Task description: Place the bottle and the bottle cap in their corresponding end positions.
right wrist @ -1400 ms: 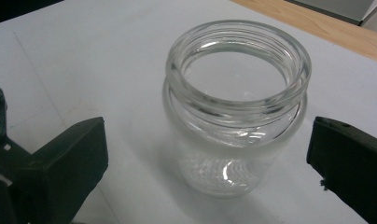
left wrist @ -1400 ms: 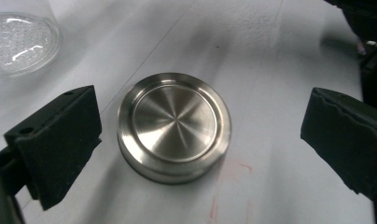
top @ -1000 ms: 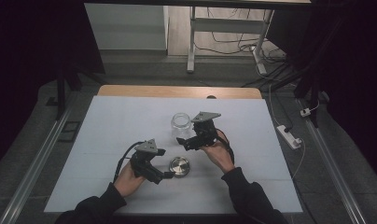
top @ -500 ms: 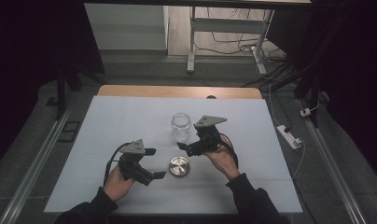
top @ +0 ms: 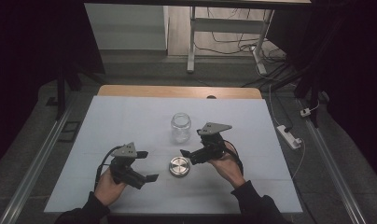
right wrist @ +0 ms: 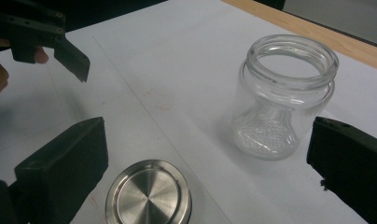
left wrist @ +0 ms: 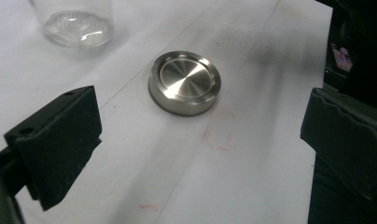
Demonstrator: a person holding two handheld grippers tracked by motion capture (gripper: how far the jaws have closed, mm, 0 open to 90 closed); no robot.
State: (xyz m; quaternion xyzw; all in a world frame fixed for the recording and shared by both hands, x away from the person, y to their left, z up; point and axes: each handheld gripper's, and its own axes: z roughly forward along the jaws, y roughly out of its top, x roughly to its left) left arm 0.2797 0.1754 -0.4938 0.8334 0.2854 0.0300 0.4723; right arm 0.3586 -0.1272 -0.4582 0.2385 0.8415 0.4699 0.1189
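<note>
High view: a glass jar (top: pixel 180 127) stands upright and open-mouthed near the middle of the white table (top: pixel 130 116), and a round metal lid (top: pixel 179 166) lies flat on the table just on the near side of it, apart from the jar. The left gripper (top: pixel 144 165) sits to the left of the lid, its jaws spread wide with nothing between them. The right gripper (top: pixel 189 156) is just right of the lid and near the jar, its jaws also wide apart and empty.

Left gripper view: the lid (left wrist: pixel 184 82) lies ahead between the two jaws, untouched, with the jar's base (left wrist: pixel 77 23) farther off. Faint red marks show on the table surface; they are not readable as writing.

Right gripper view: the jar (right wrist: pixel 282 95) carries no label, and the lid (right wrist: pixel 148 193) is plain brushed metal.
</note>
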